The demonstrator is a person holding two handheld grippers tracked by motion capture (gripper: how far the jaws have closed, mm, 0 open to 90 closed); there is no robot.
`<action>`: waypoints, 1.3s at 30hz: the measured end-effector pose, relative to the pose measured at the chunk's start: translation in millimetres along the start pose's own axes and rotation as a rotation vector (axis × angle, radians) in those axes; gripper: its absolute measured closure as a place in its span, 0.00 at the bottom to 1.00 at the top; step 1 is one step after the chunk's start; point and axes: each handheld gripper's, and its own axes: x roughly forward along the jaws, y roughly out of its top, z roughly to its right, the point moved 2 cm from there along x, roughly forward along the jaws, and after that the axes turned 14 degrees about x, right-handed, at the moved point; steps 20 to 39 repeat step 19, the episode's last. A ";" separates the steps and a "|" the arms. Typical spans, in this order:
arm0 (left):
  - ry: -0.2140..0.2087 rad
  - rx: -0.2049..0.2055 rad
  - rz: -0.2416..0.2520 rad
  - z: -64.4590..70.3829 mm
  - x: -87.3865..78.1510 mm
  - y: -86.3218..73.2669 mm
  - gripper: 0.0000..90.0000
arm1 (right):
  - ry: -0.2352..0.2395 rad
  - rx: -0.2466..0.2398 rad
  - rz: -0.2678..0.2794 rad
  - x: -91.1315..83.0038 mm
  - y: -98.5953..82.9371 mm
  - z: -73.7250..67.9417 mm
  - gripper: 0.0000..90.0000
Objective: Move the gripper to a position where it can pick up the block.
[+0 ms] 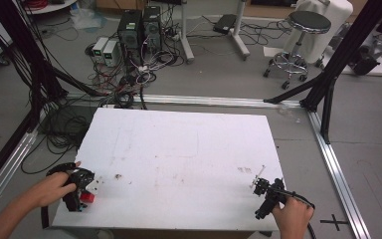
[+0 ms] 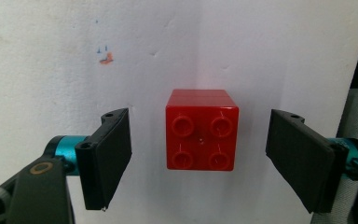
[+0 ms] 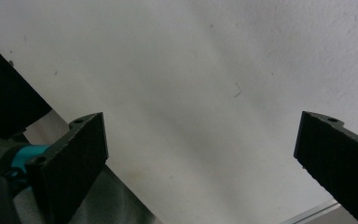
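The left tool (image 2: 199, 158) stands at the near left corner of the white worktop (image 1: 189, 149), and a red building brick (image 2: 201, 130) with four round studs lies right between its two black jaws. The jaws are spread wide: there is clear white surface on each side of the brick, so neither pad touches it. The brick is nearly square, with no real long axis, and its flat side faces look toward the two pads. In the high view the brick (image 1: 87, 197) shows as a small red spot just under the left hand (image 1: 49, 189). If the next move is a grasp, I judge that the left tool must only press together around the brick, because it is already centred.

The right tool (image 1: 259, 185) is at the near right corner, well apart from the brick. Its jaws are also spread wide and hold nothing; between them is bare worktop (image 3: 191, 93).

Farther, the middle and far part of the worktop carries nothing.
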 end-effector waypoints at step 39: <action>-0.027 -0.001 0.002 0.7 12.9 -4.3 0.25 | 0.005 -0.006 -0.003 1.5 0.3 0.3 0.02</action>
